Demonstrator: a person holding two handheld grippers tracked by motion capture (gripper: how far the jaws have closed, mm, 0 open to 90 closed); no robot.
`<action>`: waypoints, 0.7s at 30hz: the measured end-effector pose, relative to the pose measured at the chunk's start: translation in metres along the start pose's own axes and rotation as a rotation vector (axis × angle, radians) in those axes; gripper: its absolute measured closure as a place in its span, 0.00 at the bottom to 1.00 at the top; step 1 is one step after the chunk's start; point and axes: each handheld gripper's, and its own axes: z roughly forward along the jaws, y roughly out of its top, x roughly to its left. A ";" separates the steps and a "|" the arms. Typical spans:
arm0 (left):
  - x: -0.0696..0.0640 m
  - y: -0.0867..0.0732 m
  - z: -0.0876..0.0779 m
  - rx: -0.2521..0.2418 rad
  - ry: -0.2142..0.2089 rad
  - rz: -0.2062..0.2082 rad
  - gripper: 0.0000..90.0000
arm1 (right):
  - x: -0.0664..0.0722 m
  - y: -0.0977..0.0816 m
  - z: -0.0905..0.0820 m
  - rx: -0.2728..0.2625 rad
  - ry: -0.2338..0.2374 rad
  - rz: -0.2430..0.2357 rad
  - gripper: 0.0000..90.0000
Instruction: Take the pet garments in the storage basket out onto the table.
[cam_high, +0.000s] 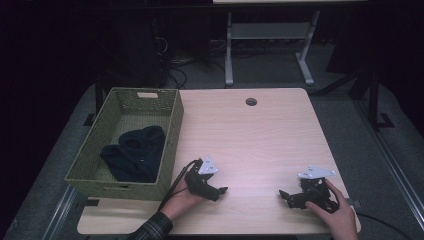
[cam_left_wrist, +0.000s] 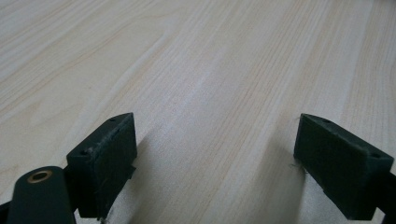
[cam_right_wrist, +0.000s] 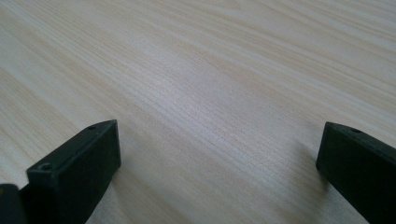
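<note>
Two black hand-held tongs rest low over the near part of a pale wood-grain bench (cam_high: 260, 135), each gripped by one of the person's hands. The left tongs (cam_high: 220, 190) sit just beside the near right corner of a green woven rectangular basket (cam_high: 172, 125), pointing right; in the left gripper view their jaws are spread wide with bare wood between the dark pads (cam_left_wrist: 109, 161). The right tongs (cam_high: 284, 195) lie near the bench's right front edge, pointing left toward the other pair, well apart from it; in the right gripper view their jaws are likewise spread wide over bare wood, pinching nothing.

The basket stands along the bench's left edge and holds a crumpled dark cloth (cam_high: 136, 152) in its near half. A small round hole (cam_high: 251, 102) lies near the far edge of the bench. Beyond it, a grey metal frame (cam_high: 270, 45) of another piece of furniture stands on the dim floor, with tangled cables (cam_high: 175, 67) beside it.
</note>
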 end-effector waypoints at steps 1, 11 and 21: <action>0.000 0.000 0.000 0.000 0.000 0.000 0.14 | 0.000 0.000 0.000 0.000 0.000 0.000 0.00; 0.000 0.001 0.001 0.002 0.001 0.000 0.14 | 0.000 0.000 0.000 0.000 0.000 0.000 0.00; 0.002 0.005 -0.001 0.033 -0.014 -0.028 0.15 | 0.000 0.000 0.000 0.000 0.000 0.000 0.00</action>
